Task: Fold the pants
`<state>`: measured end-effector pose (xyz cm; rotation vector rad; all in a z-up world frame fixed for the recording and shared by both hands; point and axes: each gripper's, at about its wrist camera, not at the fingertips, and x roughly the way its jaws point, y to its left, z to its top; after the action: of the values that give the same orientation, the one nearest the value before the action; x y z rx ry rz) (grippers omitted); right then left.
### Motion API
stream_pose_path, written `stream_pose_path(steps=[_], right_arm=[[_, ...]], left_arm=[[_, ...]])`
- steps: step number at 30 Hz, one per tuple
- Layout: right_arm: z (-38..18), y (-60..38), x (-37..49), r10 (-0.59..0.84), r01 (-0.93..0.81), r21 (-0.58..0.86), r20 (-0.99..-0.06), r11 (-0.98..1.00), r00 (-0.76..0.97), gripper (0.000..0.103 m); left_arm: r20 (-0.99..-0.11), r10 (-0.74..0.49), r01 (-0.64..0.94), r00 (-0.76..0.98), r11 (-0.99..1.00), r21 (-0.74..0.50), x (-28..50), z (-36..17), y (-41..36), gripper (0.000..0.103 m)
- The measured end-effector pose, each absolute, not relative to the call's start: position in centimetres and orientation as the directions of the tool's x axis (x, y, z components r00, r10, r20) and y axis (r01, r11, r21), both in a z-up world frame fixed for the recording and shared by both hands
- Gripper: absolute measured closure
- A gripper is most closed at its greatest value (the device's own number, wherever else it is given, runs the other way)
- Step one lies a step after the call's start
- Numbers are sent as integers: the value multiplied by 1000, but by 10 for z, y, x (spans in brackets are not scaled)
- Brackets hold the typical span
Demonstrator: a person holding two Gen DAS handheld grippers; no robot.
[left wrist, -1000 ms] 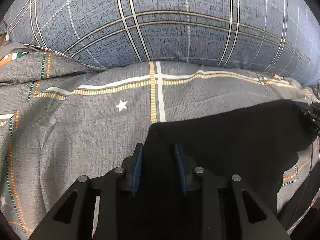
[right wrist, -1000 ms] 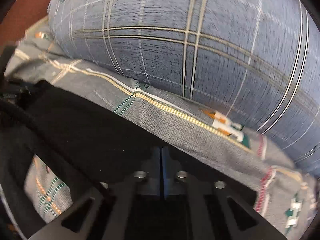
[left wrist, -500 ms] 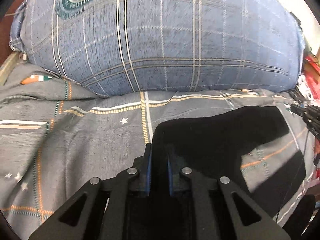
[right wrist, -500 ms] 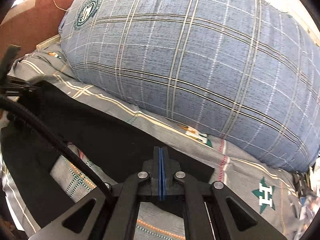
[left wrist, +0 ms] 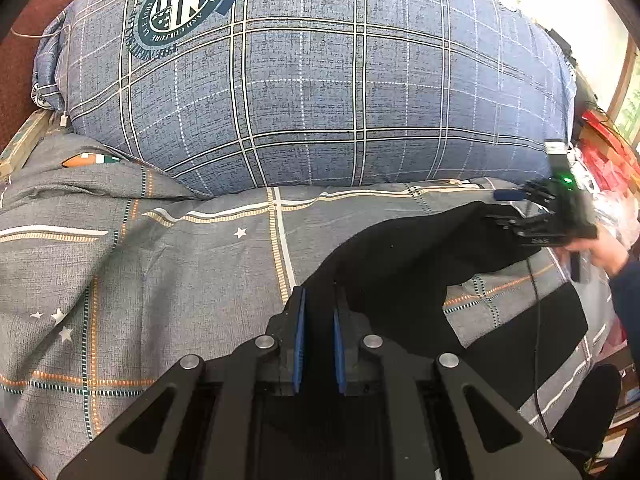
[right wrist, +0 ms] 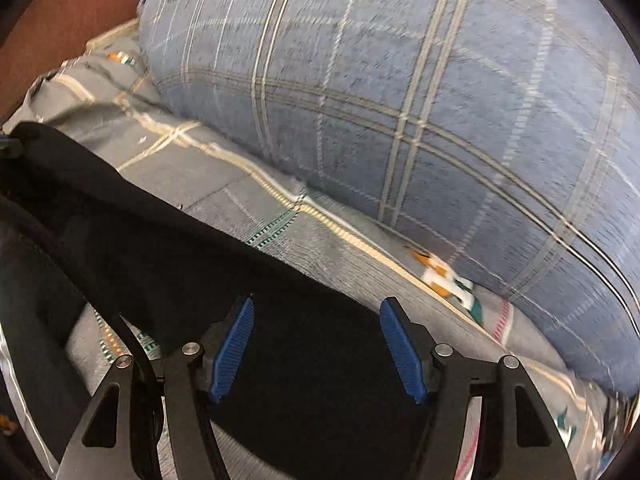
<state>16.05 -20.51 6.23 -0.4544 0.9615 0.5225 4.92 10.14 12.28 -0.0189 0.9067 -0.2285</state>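
Observation:
The black pants (left wrist: 400,264) lie across a grey patterned bedsheet (left wrist: 120,260). My left gripper (left wrist: 319,300) is shut on one corner of them, with dark cloth pinched between its blue pads and lifted off the sheet. From there the pants stretch right towards my right gripper (left wrist: 502,208), which a hand (left wrist: 600,248) holds. In the right wrist view the right gripper (right wrist: 316,308) has its jaws opening wide. The pants (right wrist: 160,240) lie under and between the blue pads (right wrist: 232,352), which do not press on the cloth.
A big blue plaid pillow (left wrist: 320,80) fills the far side of the bed. A brown headboard (left wrist: 16,40) stands at far left. A black cable (left wrist: 536,320) hangs from the right gripper over the sheet. Red clutter (left wrist: 604,148) sits past the bed's right edge.
The left gripper closed tighter on the pants corner and rose, pulling back from the pillow. The right gripper went from shut on the cloth to wide open, letting the pants go.

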Motion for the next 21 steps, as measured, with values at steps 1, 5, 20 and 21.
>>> stream_pose_path(steps=[1, 5, 20, 21], right_arm=[[60, -203, 163, 213, -612, -131, -863, 780, 457, 33], [47, -189, 165, 154, -654, -172, -899, 736, 410, 102], [111, -199, 101, 211, -632, -231, -812, 739, 544, 28], [106, -194, 105, 215, -646, -228, -820, 728, 531, 30]], left_arm=[[-777, -208, 192, 595, 975, -114, 49, 123, 102, 91], [-777, -214, 194, 592, 974, -121, 49, 121, 105, 91], [-779, -229, 179, 583, 972, -152, 37, 124, 116, 97], [-778, -233, 178, 584, 971, -158, 37, 124, 117, 97]])
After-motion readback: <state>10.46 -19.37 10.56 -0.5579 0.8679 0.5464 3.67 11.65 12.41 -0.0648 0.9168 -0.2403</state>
